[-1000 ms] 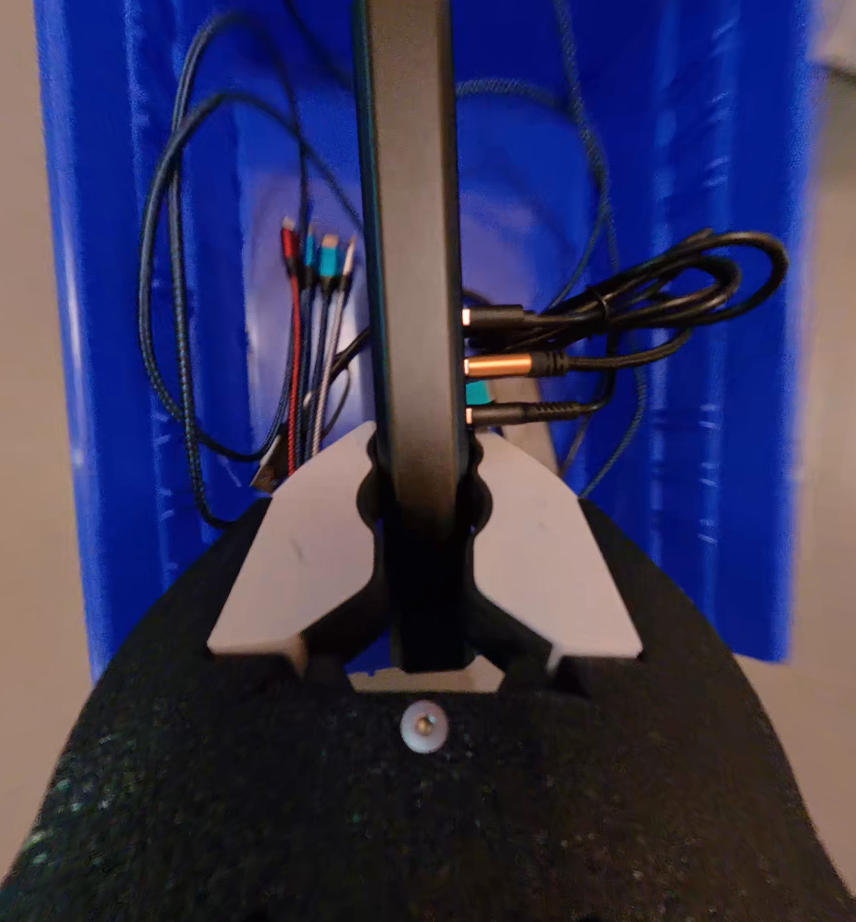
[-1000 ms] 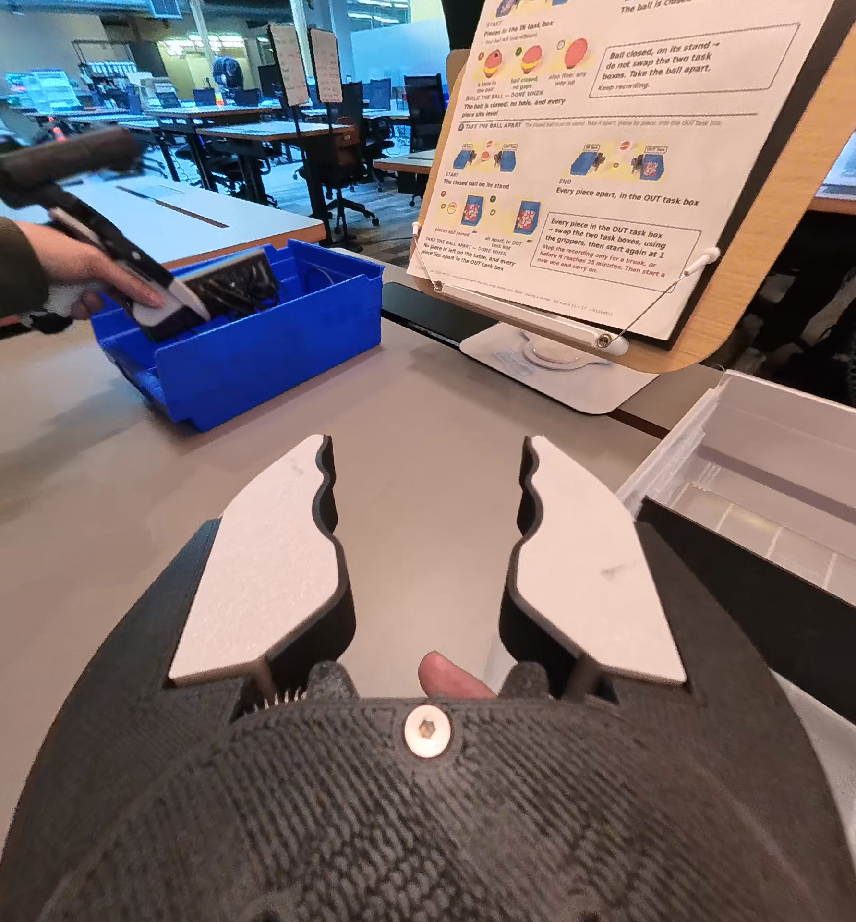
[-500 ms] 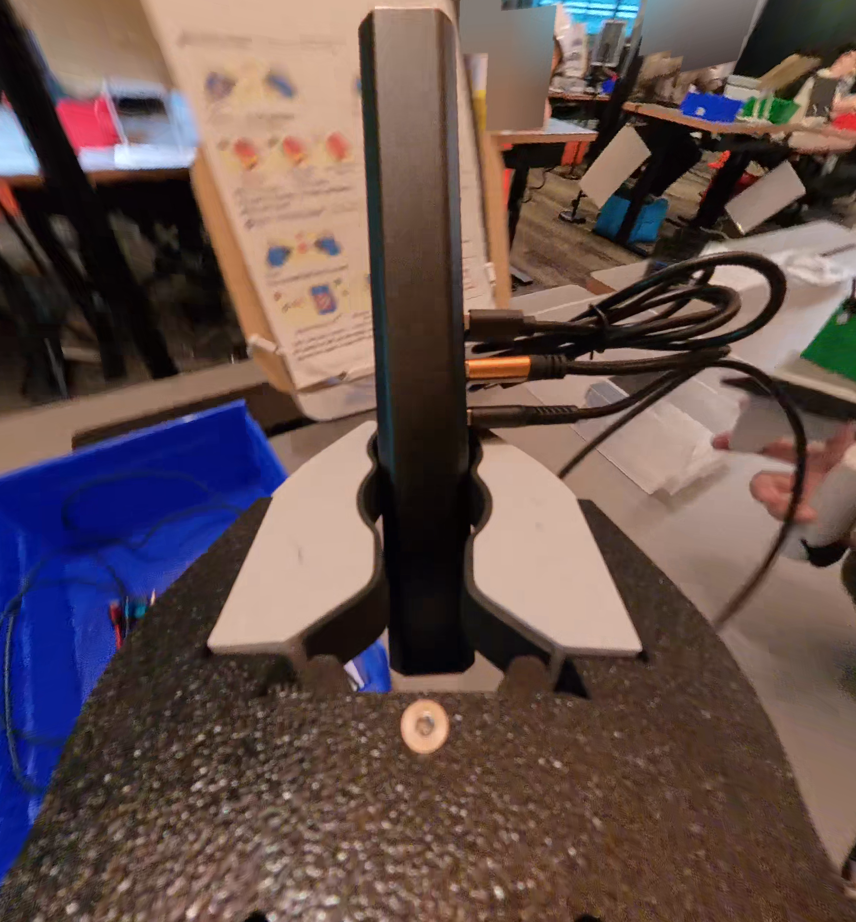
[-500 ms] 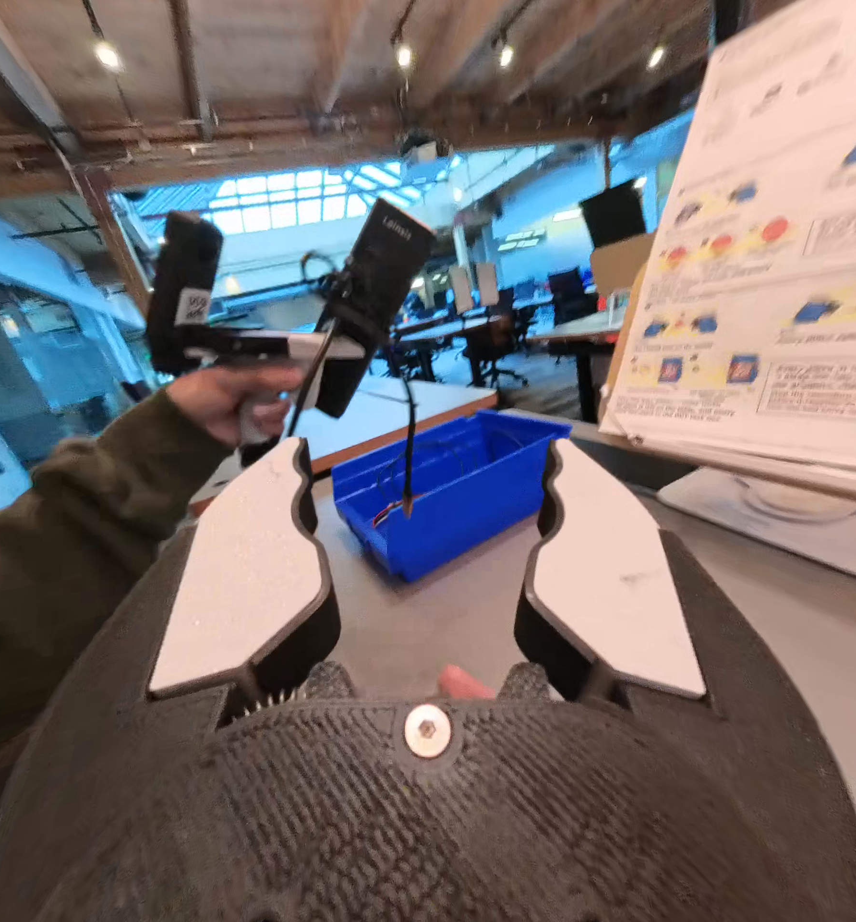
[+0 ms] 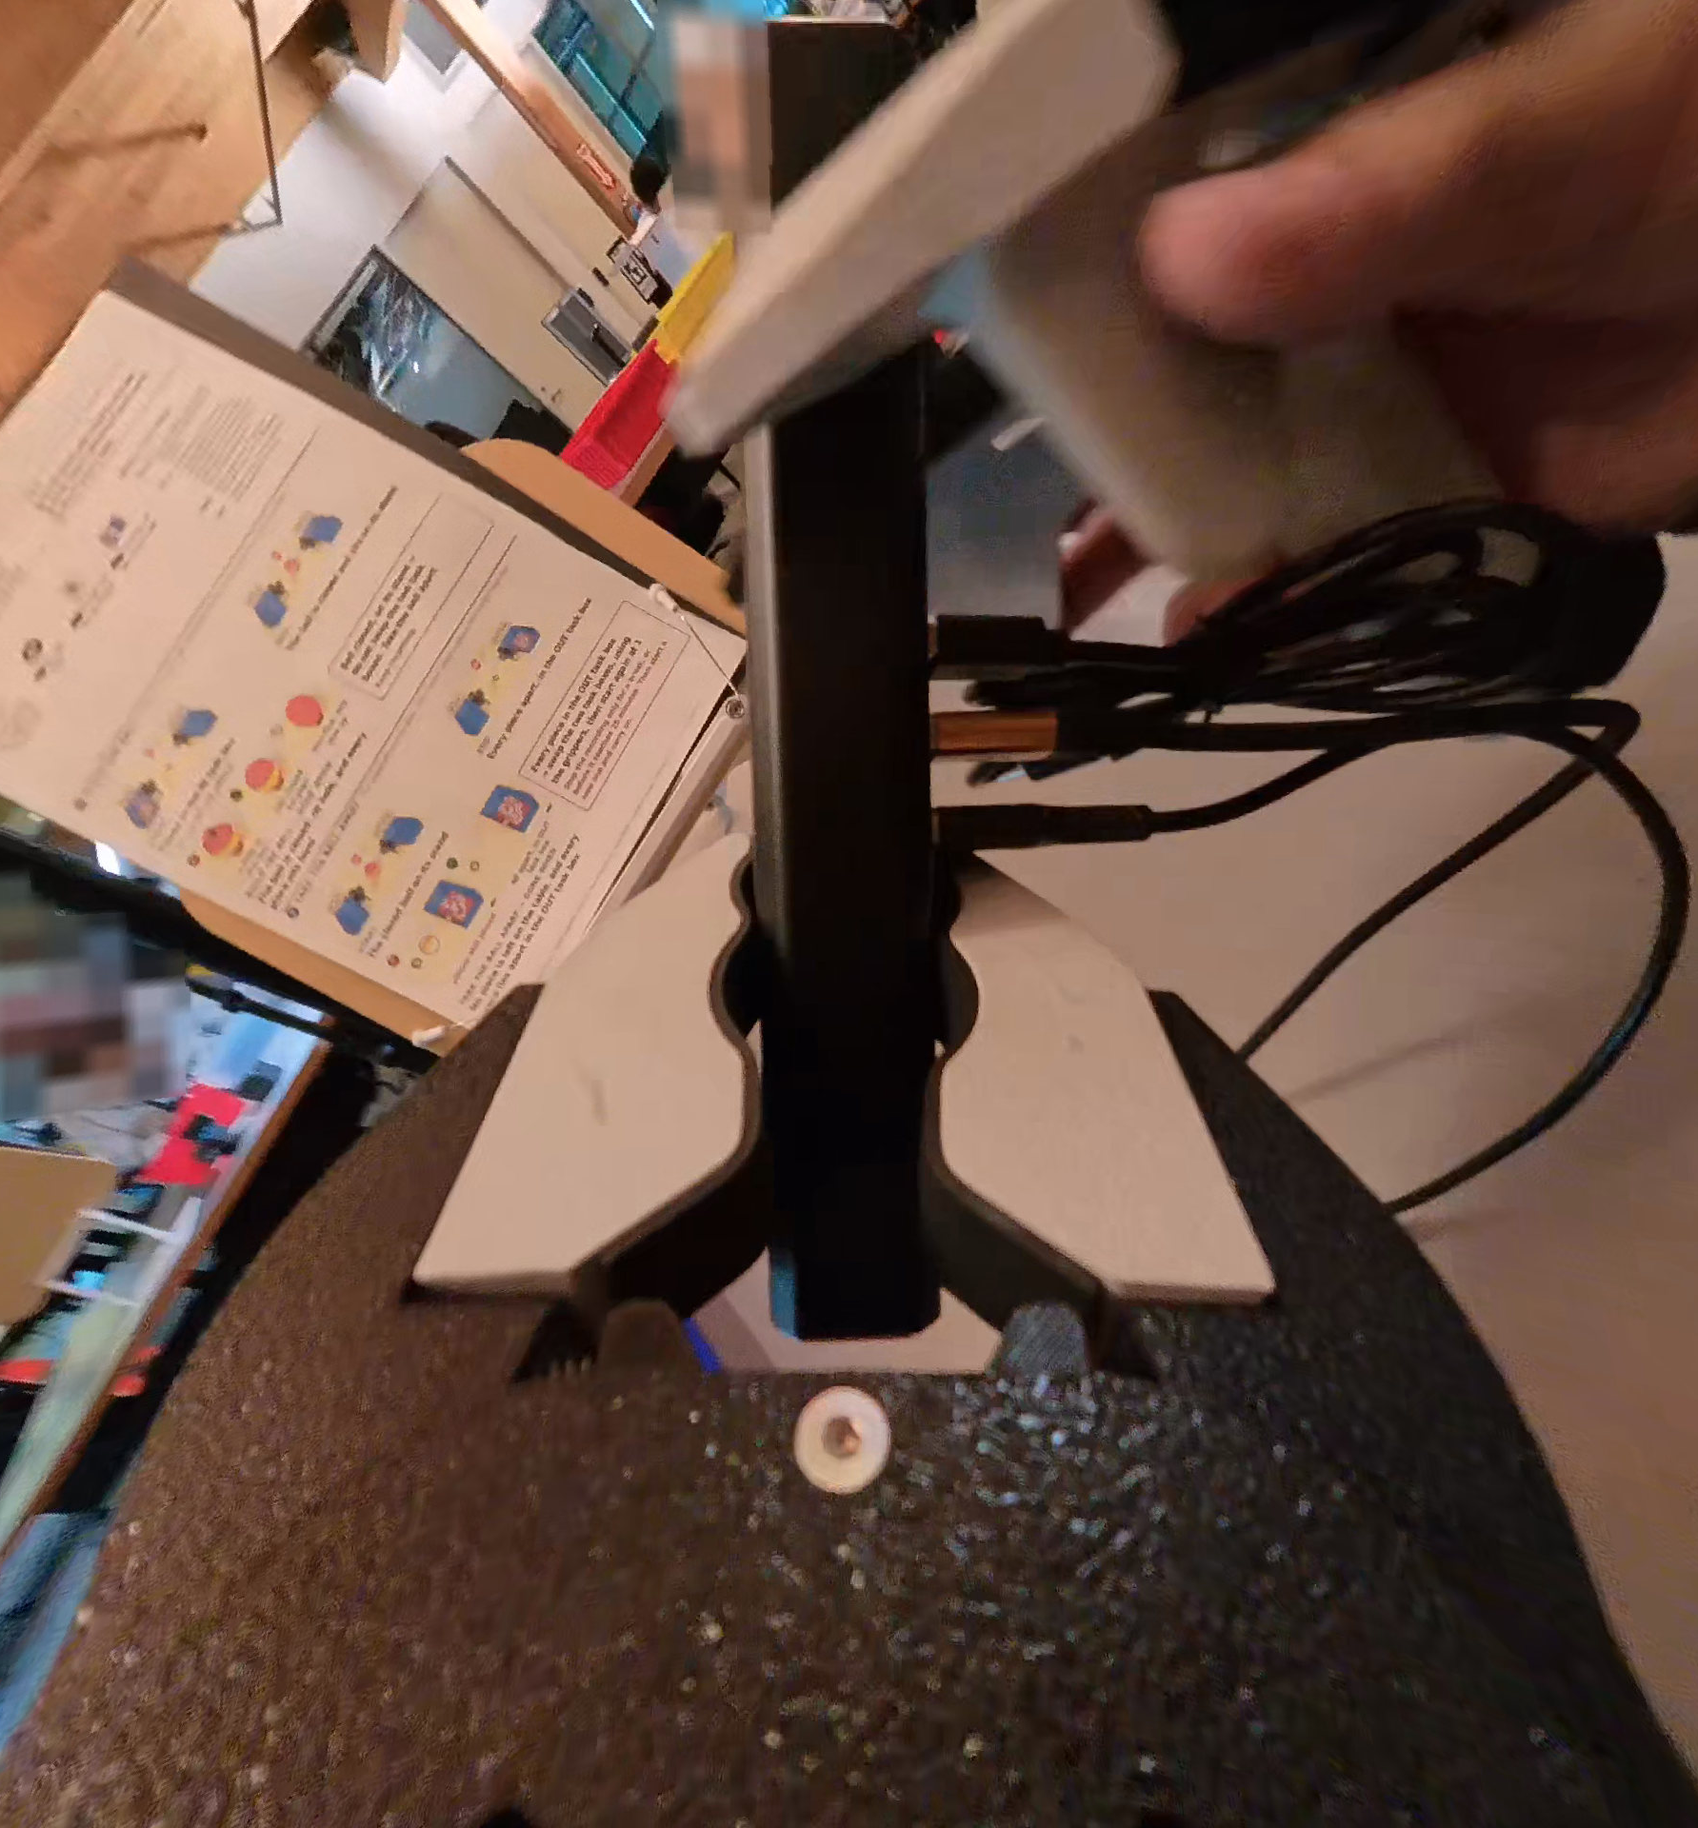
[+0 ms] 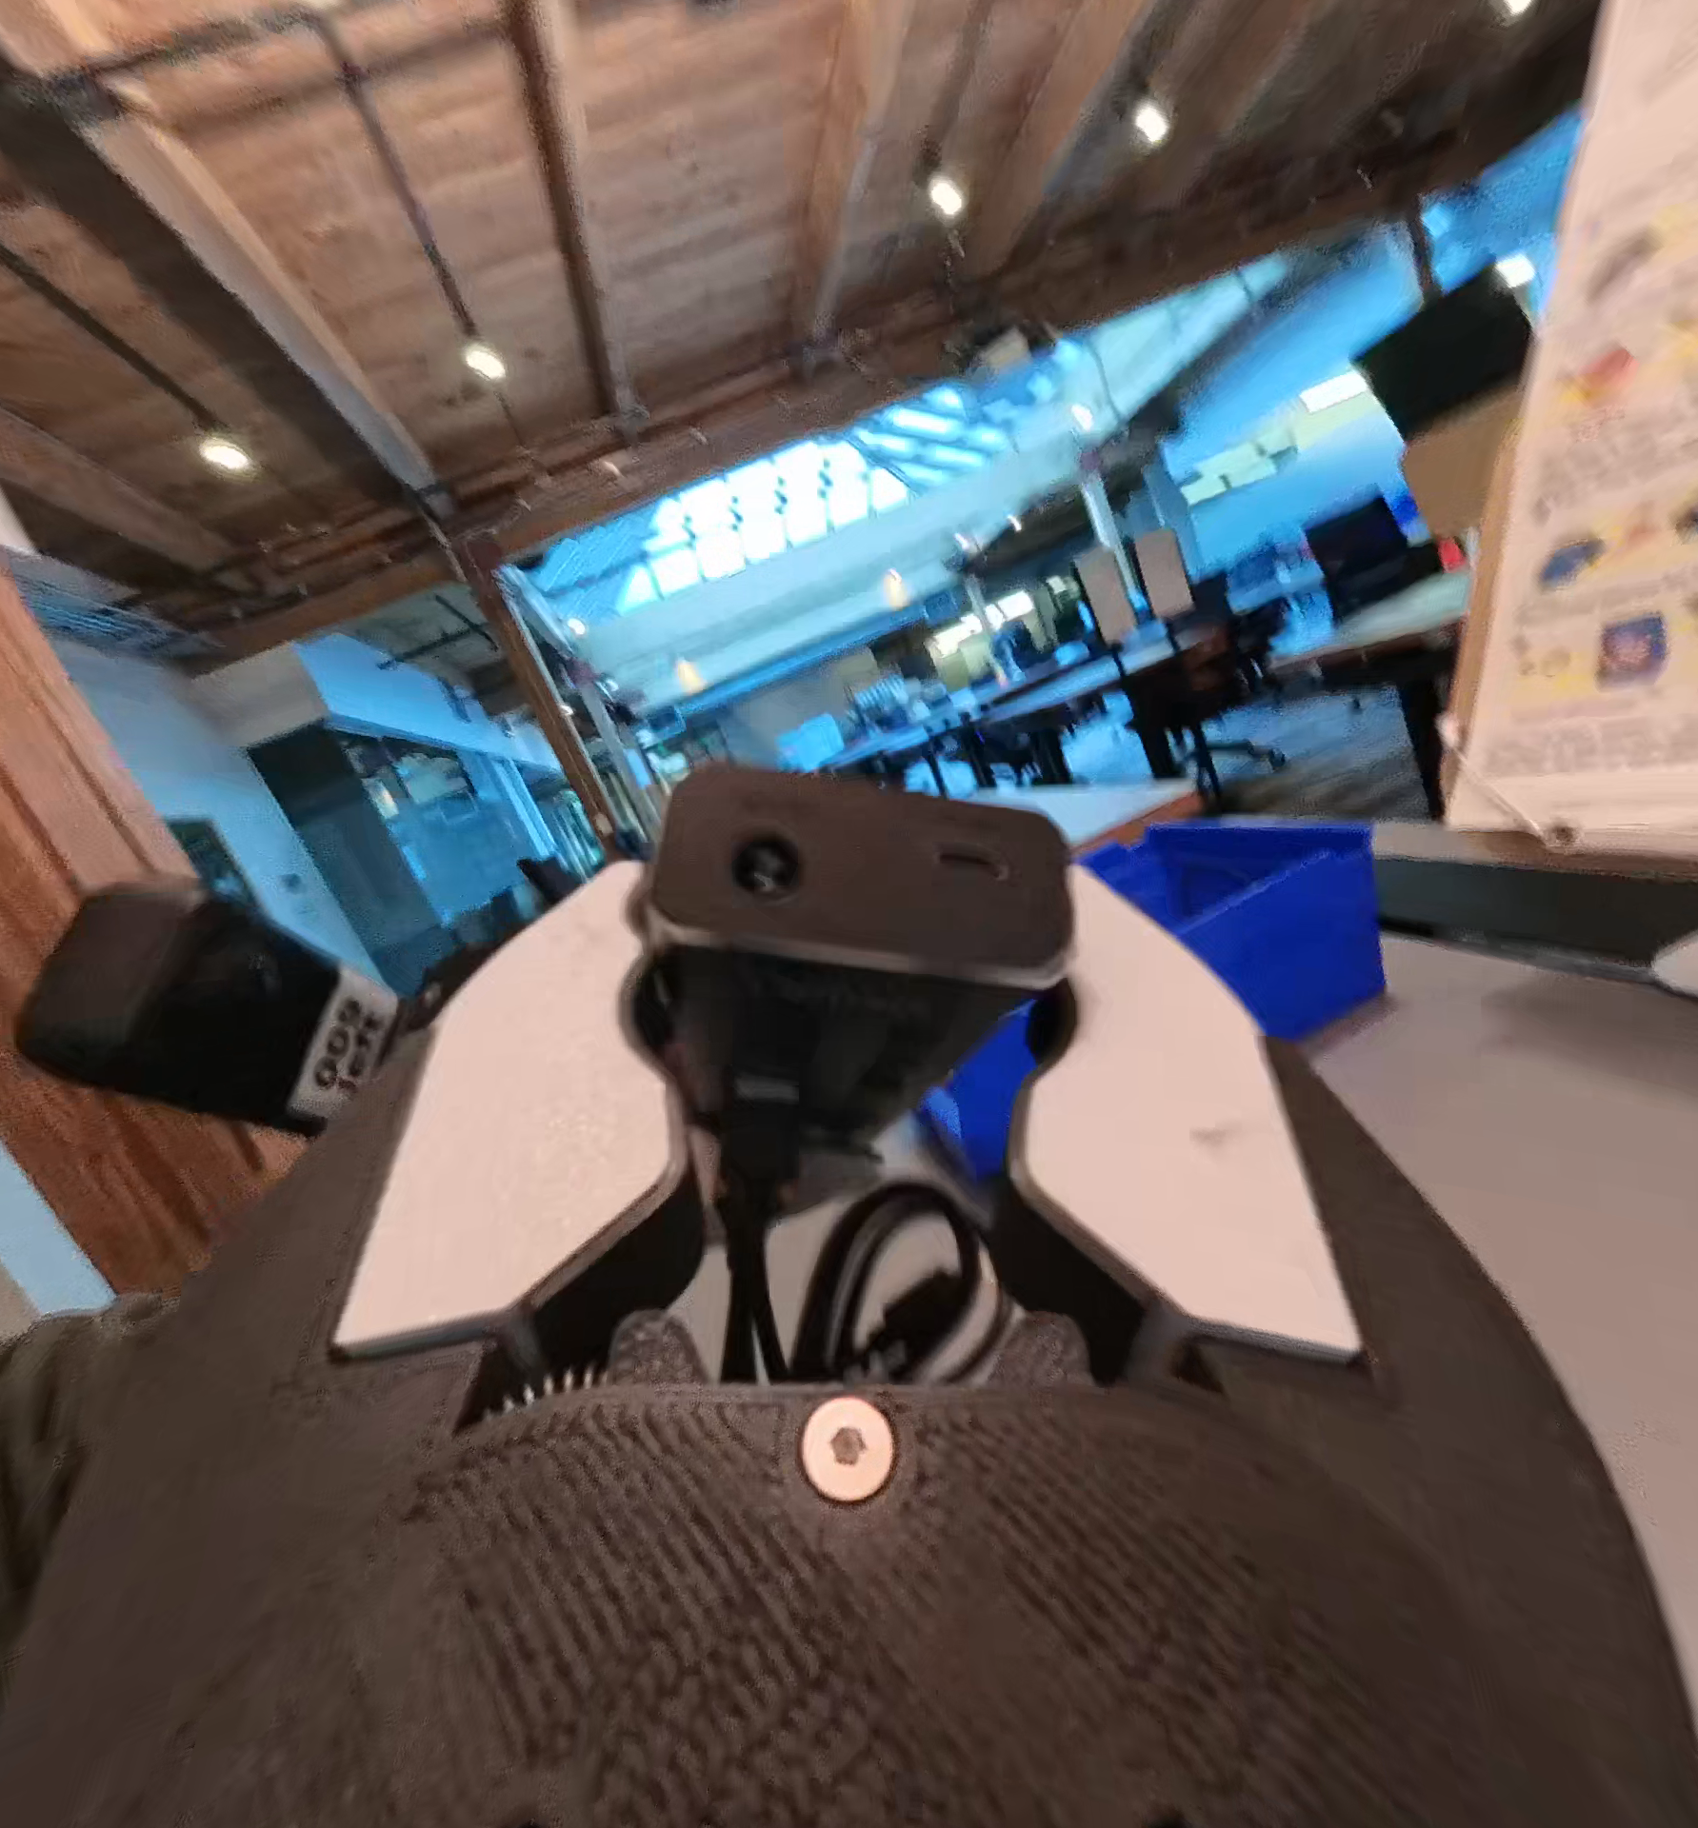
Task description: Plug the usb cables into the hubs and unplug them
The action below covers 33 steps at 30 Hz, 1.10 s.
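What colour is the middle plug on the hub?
Copper-orange middle plug on the black hub; left wrist view shows it best.

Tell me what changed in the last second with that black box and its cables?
The left hand-held gripper lifted the black hub out of the blue bin and swung it up toward the other hand. The right hand-held gripper, open and empty over the table before, has come in around the hub's top end; whether it pinches yet is unclear. Unchanged: the left grip and three black cables plugged in.

The black hub [image 5: 845,692] stands up tall, held off the table. Three black cables [image 5: 1319,683] are plugged into its right side.
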Available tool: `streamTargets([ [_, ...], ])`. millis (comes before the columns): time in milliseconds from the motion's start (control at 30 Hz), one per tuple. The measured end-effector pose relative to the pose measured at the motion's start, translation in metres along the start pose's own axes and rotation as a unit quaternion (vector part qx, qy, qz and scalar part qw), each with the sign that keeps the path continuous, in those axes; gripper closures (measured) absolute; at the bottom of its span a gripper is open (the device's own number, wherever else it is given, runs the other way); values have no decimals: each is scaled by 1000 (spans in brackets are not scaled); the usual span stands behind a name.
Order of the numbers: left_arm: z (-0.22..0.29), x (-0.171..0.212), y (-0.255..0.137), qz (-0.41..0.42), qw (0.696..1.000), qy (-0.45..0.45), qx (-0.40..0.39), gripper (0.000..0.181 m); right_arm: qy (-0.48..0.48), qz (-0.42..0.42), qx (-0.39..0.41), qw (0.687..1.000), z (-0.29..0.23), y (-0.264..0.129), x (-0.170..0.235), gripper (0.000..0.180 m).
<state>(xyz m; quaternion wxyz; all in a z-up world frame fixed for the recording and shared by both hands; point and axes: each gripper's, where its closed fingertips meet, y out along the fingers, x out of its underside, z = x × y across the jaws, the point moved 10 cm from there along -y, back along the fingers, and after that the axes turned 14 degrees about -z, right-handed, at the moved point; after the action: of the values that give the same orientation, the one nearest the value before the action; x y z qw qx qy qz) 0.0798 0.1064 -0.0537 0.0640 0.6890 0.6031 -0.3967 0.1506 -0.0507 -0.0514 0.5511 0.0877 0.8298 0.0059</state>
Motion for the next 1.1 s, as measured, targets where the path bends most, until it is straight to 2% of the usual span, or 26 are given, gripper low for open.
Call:
streamTargets([
  [33,5,1,3,-7,1000,13,-12,152,-3,15,3,1000,0,0,1,108],
  [100,9,5,6,-7,1000,-1,-17,152,-20,-15,4,1000,1,2,2,108],
  [200,12,11,4,19,1000,5,-21,147,-78,-42,-36,995,-2,0,1,108],
  [233,13,10,2,24,1000,-1,14,140,-95,-55,-52,993,-5,-1,-1,108],
  [333,15,9,1,9,980,-33,195,114,-160,-97,-105,977,-12,-5,-1,109],
  [400,14,9,1,-7,956,-47,290,106,-196,-135,-139,961,-15,-6,4,109],
  [467,14,8,1,-18,937,-52,345,108,-225,-167,-155,947,-17,-5,11,109],
  [633,26,3,12,-35,935,-49,350,118,-243,-185,-153,940,-18,0,17,109],
  [767,35,12,21,17,910,-107,399,121,-254,-200,-165,932,-18,-4,19,109],
  [900,50,11,24,22,915,-79,396,120,-287,-229,-194,909,-23,-3,27,109],
  [1100,54,12,24,31,908,-101,406,121,-281,-229,-204,909,-21,-4,28,110],
])
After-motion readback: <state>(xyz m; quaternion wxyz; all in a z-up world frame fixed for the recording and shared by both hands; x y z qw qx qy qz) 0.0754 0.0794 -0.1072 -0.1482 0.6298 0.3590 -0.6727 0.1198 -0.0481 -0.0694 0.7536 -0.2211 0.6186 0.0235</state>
